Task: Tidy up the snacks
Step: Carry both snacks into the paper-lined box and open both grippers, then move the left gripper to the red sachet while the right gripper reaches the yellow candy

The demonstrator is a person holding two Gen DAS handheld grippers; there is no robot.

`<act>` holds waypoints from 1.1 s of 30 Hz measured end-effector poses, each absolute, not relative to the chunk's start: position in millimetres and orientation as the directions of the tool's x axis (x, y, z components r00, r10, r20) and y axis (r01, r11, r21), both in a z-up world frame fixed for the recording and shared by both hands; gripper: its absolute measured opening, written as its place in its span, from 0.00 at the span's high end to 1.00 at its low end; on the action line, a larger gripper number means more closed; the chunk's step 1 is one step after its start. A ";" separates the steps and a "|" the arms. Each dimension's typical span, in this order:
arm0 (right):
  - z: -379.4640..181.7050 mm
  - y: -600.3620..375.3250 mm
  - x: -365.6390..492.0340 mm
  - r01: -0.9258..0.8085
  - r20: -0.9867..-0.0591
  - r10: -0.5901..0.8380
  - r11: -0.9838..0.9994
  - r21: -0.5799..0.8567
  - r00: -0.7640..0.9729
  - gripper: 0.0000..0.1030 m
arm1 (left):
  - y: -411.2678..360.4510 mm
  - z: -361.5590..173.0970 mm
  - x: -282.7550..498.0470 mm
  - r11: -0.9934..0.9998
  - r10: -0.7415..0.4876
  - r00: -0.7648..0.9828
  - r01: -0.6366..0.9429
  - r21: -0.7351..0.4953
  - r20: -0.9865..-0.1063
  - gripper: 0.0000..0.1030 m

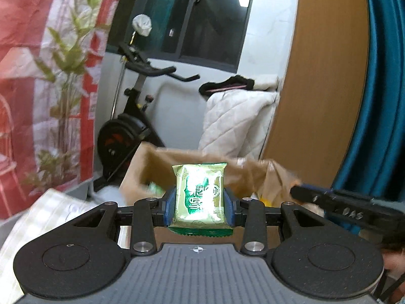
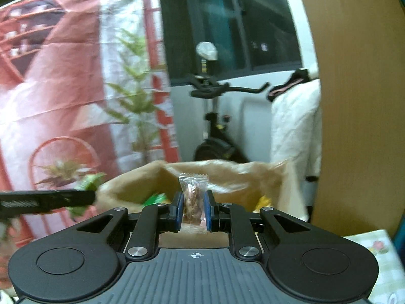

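My left gripper (image 1: 200, 209) is shut on a green snack packet (image 1: 200, 197), held upright in front of an open brown paper bag (image 1: 152, 162). My right gripper (image 2: 193, 214) is shut on a small clear packet of brown nuts (image 2: 193, 201), also upright before the brown paper bag (image 2: 227, 174). Green and yellow packets lie inside the bag. The right gripper shows as a black bar (image 1: 341, 207) at the right of the left wrist view. In the right wrist view the left gripper (image 2: 45, 200) reaches in from the left with the green packet (image 2: 88, 182).
An exercise bike (image 1: 131, 126) stands behind the bag against a white wall under a dark window. A white quilt (image 1: 238, 119) hangs beside a wooden panel (image 1: 316, 88). A red and white printed sheet (image 1: 38, 76) hangs at the left. A checked cloth (image 2: 374, 253) covers the surface.
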State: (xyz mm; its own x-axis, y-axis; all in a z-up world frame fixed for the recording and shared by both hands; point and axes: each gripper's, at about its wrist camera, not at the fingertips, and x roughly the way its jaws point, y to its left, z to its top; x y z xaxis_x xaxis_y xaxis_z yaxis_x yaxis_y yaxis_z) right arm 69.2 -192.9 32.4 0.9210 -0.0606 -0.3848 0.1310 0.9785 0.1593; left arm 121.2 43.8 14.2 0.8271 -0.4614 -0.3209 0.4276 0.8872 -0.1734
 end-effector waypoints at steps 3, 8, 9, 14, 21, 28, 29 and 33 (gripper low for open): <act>24.0 -204.1 95.9 0.167 -0.434 -0.117 0.983 0.078 0.893 0.85 | 22.4 15.1 148.5 0.891 -0.453 0.825 0.430 -0.143 -0.339 0.61; 3.9 -212.5 121.9 0.205 -0.492 -0.148 0.977 0.063 0.858 0.84 | -4.5 1.1 188.1 0.890 -0.446 0.804 0.443 -0.105 -0.393 0.60; 1.2 -212.7 124.1 0.217 -0.494 -0.164 0.975 0.051 0.854 0.82 | -6.8 -1.5 193.7 0.887 -0.449 0.796 0.452 -0.094 -0.406 0.60; -0.2 -213.6 108.0 0.230 -0.473 -0.171 0.971 0.068 0.864 0.69 | -4.1 -7.5 192.0 0.886 -0.447 0.800 0.457 -0.075 -0.400 0.28; 8.5 -215.8 84.0 0.200 -0.463 -0.127 0.973 0.113 0.877 0.64 | 13.6 3.0 167.9 0.891 -0.438 0.810 0.448 -0.070 -0.390 0.26; 17.0 -206.0 54.4 0.146 -0.456 -0.079 0.983 0.113 0.887 0.64 | 35.6 8.4 140.6 0.901 -0.426 0.815 0.420 -0.108 -0.393 0.26; 17.9 -204.4 49.9 0.138 -0.455 -0.073 0.984 0.111 0.887 0.64 | 39.1 7.7 136.0 0.902 -0.425 0.815 0.417 -0.110 -0.395 0.26; 20.0 -199.4 34.7 0.112 -0.456 -0.053 0.988 0.105 0.889 0.64 | 51.8 3.0 121.2 0.904 -0.424 0.810 0.406 -0.135 -0.404 0.27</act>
